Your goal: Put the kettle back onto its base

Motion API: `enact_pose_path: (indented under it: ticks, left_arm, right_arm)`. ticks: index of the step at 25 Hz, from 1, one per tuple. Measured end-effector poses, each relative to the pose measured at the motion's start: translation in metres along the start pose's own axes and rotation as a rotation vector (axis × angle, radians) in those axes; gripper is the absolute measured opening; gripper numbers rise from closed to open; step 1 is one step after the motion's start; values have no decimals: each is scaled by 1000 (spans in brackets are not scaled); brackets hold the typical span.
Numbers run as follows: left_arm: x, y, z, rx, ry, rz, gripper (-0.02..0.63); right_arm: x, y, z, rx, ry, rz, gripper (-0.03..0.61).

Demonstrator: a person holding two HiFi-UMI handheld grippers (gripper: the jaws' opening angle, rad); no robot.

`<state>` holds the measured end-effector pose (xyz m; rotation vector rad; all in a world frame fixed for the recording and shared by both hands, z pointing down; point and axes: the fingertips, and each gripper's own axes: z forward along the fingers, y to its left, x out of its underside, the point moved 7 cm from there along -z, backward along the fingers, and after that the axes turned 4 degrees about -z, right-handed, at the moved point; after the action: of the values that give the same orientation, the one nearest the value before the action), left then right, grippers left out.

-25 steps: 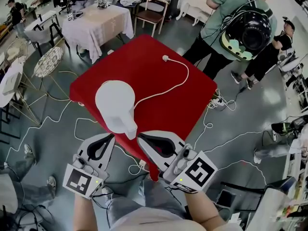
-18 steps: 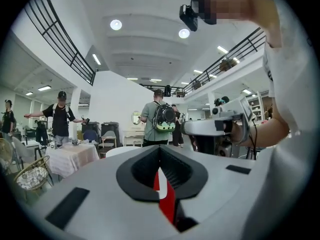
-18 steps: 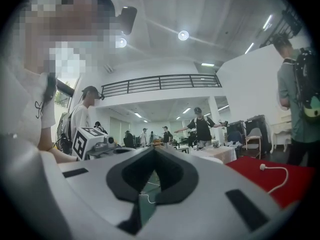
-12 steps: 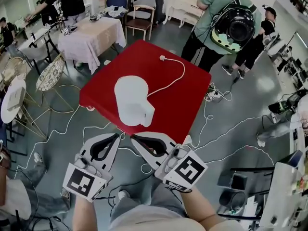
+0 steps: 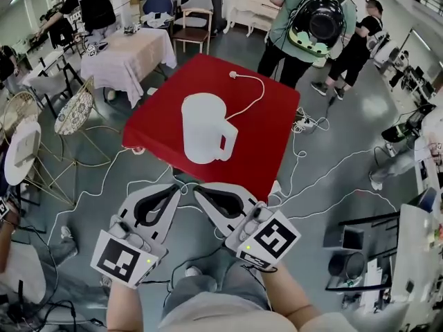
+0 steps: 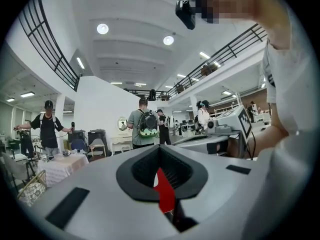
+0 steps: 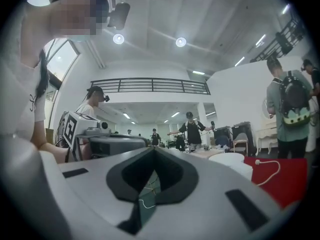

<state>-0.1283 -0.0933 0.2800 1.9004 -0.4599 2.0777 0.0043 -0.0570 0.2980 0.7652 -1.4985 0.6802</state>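
Observation:
A white kettle stands upright mid-way on the red table, its handle toward the near right. A white cord runs from its foot to a plug lying on the table; I cannot make out the base apart from the kettle. My left gripper and right gripper hang side by side off the table's near edge, both shut and empty. The left gripper view shows its shut jaws with red table behind. The right gripper view has its shut jaws, with the kettle at right.
A table with a white cloth and chairs stand at the back left, a wire chair at left. A person with a backpack stands just behind the red table. White cables trail over the grey floor.
Both grippers have drawn back from the table's near corner and the kettle's handle toward me, still shut. The kettle now sits farther up the head view, its handle showing side-on.

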Motion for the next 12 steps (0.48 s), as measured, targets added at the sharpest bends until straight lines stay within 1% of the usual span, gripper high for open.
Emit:
enact_pose_path:
  ticks: [5,12]
  left_arm:
    - [5,-3,-22,15,-29,6,9]
    - [6,-7,-37,20,-38,-6,9]
  right_arm:
    - [1,29,4,2,7,-13,8]
    - [-5,47,3,7,10,-32,8]
